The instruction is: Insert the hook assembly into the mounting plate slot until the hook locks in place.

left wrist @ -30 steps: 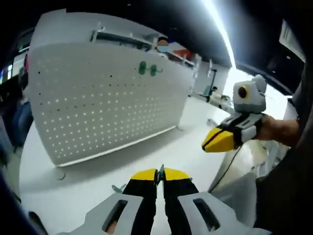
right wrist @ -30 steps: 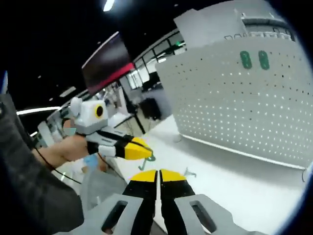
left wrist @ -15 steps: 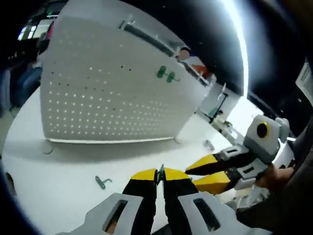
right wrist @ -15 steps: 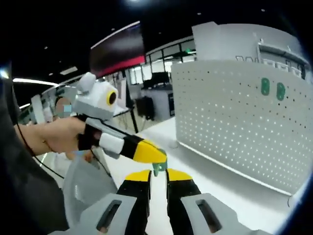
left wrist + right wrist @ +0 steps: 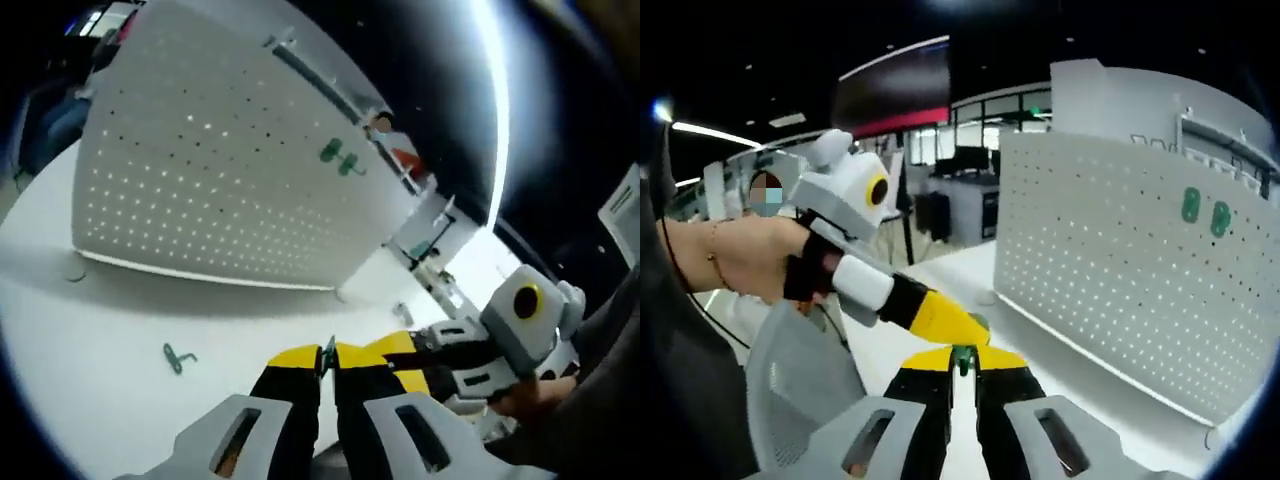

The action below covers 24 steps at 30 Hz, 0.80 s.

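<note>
A small green hook (image 5: 962,358) sits right at the yellow tips of the right gripper (image 5: 962,372), between its two jaws, which stand a narrow gap apart with the hook in that gap; whether they actually clamp it cannot be told. The yellow tip of the left gripper (image 5: 958,325) comes in from the left of the right gripper view and meets the same hook from above. In the left gripper view, the left gripper (image 5: 326,360) has its jaws pressed together on a thin green piece (image 5: 328,352) that pokes up between the tips, and the right gripper (image 5: 425,365) lies just beside it on the right, its yellow tips touching or nearly touching the left one's.

A second green hook (image 5: 177,356) lies loose on the white table (image 5: 90,330), to the left of the grippers and nearer than the board.

The white pegboard (image 5: 220,180) stands upright on the far side of the table, well apart from both grippers. Two green hooks (image 5: 338,156) are already mounted side by side high on its face; they appear in the right gripper view as two green ovals (image 5: 1204,212) toward the board's upper right.

A hand (image 5: 735,262) holds the left gripper.
</note>
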Available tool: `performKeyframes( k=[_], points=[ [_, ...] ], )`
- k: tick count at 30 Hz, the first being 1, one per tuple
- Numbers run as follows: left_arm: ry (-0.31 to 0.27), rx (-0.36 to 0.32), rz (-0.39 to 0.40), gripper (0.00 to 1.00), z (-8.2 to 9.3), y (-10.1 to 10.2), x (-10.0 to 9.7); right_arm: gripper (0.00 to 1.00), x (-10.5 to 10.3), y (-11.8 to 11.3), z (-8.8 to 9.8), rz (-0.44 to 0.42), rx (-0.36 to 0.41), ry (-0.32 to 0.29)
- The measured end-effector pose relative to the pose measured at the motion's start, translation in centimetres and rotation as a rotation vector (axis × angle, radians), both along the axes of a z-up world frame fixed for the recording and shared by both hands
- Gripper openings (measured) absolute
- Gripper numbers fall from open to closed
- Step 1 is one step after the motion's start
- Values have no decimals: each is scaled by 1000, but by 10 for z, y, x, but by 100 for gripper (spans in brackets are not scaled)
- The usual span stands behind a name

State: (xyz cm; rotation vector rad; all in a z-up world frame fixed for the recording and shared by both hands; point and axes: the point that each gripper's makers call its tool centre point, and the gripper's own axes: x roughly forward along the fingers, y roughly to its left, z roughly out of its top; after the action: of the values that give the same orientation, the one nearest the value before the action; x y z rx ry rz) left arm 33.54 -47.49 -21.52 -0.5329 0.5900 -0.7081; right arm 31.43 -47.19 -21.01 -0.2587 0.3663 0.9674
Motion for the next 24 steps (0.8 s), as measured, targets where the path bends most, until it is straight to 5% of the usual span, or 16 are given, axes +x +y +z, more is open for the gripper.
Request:
performKeyframes(
  k=[18,20,24],
  points=[
    [33,-122,45,4,10,2,2,0,5,-3,14,-61,48,-77],
    [-40,-107,18,4,15,1,2,0,4,-3,16,-60,56,-80],
    [-43,-102,7,6,17,0,-2,0,3,-2,18,-50,64,-71]
  ],
)
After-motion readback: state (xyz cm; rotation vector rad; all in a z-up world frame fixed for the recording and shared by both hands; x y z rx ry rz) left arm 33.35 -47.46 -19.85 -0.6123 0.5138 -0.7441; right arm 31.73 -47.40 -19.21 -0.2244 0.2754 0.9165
